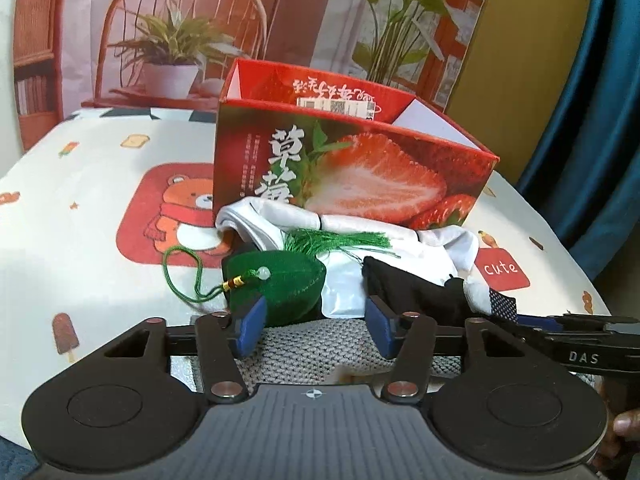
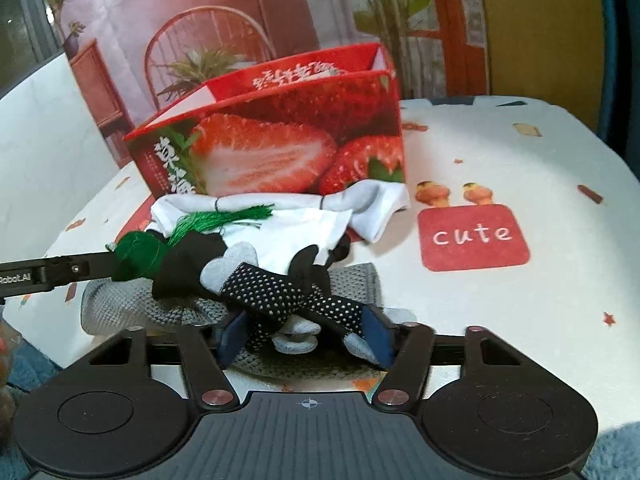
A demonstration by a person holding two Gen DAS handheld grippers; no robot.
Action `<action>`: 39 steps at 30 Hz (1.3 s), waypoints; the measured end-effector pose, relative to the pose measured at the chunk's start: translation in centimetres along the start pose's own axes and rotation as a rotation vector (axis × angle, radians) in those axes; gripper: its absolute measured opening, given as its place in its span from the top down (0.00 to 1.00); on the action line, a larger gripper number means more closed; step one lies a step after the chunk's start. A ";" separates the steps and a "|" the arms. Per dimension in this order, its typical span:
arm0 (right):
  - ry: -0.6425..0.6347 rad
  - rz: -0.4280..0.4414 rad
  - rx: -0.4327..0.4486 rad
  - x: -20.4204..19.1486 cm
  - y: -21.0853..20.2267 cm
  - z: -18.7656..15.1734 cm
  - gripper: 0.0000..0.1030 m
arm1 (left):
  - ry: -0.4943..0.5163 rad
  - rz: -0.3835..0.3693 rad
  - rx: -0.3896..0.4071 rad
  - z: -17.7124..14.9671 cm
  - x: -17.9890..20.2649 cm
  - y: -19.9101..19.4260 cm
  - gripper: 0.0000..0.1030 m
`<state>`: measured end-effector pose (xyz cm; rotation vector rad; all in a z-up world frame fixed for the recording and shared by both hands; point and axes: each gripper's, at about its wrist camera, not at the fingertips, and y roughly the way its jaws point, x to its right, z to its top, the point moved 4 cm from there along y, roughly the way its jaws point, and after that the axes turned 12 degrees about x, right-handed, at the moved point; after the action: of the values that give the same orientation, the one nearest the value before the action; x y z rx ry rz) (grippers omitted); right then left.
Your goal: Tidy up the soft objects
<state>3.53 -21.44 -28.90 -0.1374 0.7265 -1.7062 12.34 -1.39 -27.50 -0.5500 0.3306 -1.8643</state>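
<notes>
left wrist view: the left gripper point(image 1: 316, 324) stands half open over the pile in front of the red strawberry-printed cardboard box point(image 1: 352, 176) — its left blue pad against the green velvet pouch with tassel and cord point(image 1: 276, 280), nothing pinched. white cloth point(image 1: 400, 256) and grey knitted cloth point(image 1: 316, 348) lie beneath.

right wrist view: the right gripper point(image 2: 308, 340) straddles the black dotted glove with grey fingertips point(image 2: 280, 296) — whether the pads press it, cannot tell. all on the white cartoon-print tablecloth point(image 2: 520, 160).

Strawberry box point(image 1: 344, 176) walls off far side behind soft pile point(image 2: 256, 264); tablecloth point(image 2: 520, 160) right of pile open.
</notes>
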 end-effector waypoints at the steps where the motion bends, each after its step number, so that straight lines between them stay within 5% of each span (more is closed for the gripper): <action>1: 0.007 0.004 -0.002 0.0 0.1 0.0 0.63 | -0.002 -0.003 0.000 -0.1 0.0 0.0 0.51; 6: 0.039 0.010 -0.006 0.5 0.9 0.5 0.70 | 0.010 -0.038 -0.004 -0.3 0.4 0.2 0.67; 23: -0.104 0.128 0.026 -3.8 6.5 2.8 0.76 | -0.052 -0.006 -0.002 0.0 -0.8 0.7 0.66; 30: -0.081 0.149 0.067 -3.2 6.0 1.9 0.76 | -0.077 -0.043 -0.021 1.2 -0.3 3.1 0.64; 39: -0.089 0.157 0.089 -3.1 5.6 1.5 0.76 | -0.173 -0.004 -0.010 2.3 -1.0 5.9 0.64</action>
<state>9.77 -19.66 -29.82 -0.0915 0.5792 -1.5688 18.61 -2.42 -28.60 -0.7134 0.2242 -1.8050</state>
